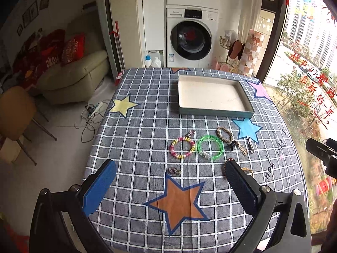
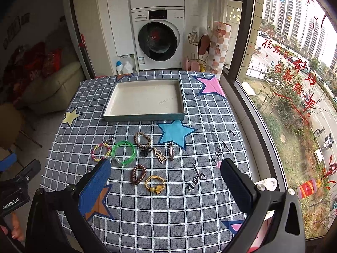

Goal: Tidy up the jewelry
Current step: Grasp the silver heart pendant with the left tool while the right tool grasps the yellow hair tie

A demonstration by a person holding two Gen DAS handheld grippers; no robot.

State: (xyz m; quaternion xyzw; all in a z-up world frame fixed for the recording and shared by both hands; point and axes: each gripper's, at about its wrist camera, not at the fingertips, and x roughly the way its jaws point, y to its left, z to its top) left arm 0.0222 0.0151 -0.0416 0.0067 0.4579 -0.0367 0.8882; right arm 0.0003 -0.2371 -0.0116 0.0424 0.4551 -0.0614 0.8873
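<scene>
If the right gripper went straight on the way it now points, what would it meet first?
Probably the gold ring bracelet lying just ahead between the open jaws of the right gripper, with the brown coil hair tie beside it; the empty tray lies well beyond. Depth is uncertain in this fisheye view.

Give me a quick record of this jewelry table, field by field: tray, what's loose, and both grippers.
tray: shallow tray, nothing in it, at the far side of the checked tablecloth
loose on cloth: green bangle, pink and yellow bead bracelet, braided bracelet, brown coil hair tie, gold bangle, small clips and charms
left gripper: open, holds nothing, above the orange star
right gripper: open, holds nothing
items in tray so far: none
</scene>
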